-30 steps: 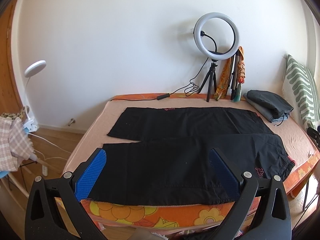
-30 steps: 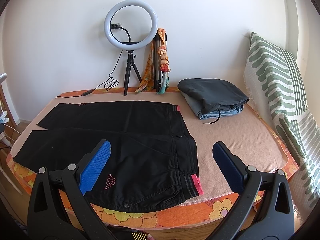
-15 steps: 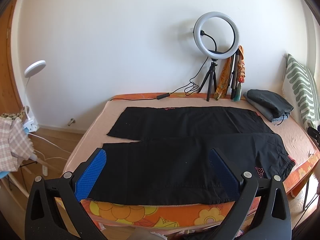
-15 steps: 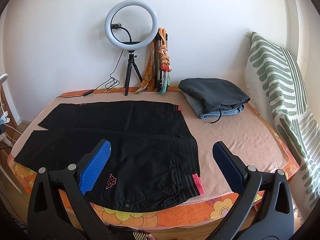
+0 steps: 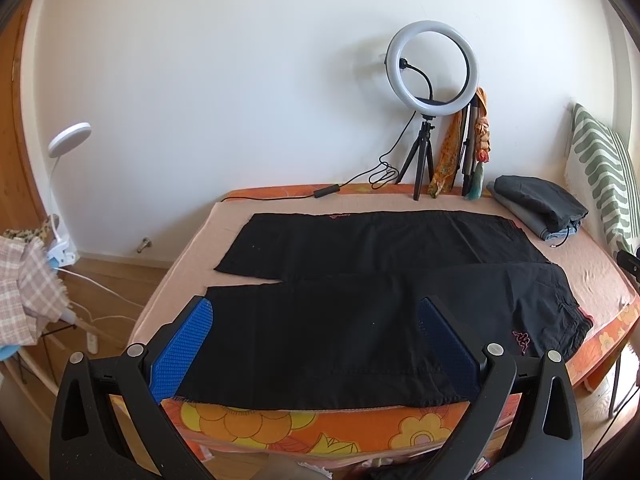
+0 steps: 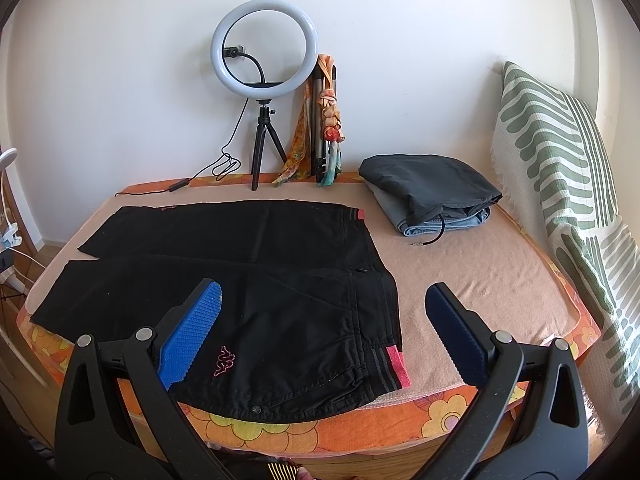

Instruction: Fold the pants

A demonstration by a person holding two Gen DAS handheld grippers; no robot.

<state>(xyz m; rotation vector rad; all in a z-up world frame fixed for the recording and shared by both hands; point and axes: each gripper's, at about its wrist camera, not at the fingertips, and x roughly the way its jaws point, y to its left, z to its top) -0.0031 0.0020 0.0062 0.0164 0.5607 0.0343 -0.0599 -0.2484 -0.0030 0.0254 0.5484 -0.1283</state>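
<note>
- Black pants [image 5: 360, 308] lie flat on the bed [image 6: 480, 280], legs spread apart.
- Left tongs [image 5: 316, 320] and right tongs [image 6: 322, 306] hover above, both released, empty.

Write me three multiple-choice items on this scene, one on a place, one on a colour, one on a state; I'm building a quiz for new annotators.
1. Where does the ring light stand?
A. on the floor
B. at the bed's far edge by the wall
C. on the folded clothes

2. What colour is the logo on the black pants?
A. pink
B. white
C. green

3. How are the two grippers?
A. both shut on the pants
B. one open, one shut
C. both open, holding nothing

Answers: 1 B, its tripod rests there. 2 A, pink stitching near the waistband. 3 C, the left gripper and right gripper have their fingers spread, clear of the cloth.
</note>
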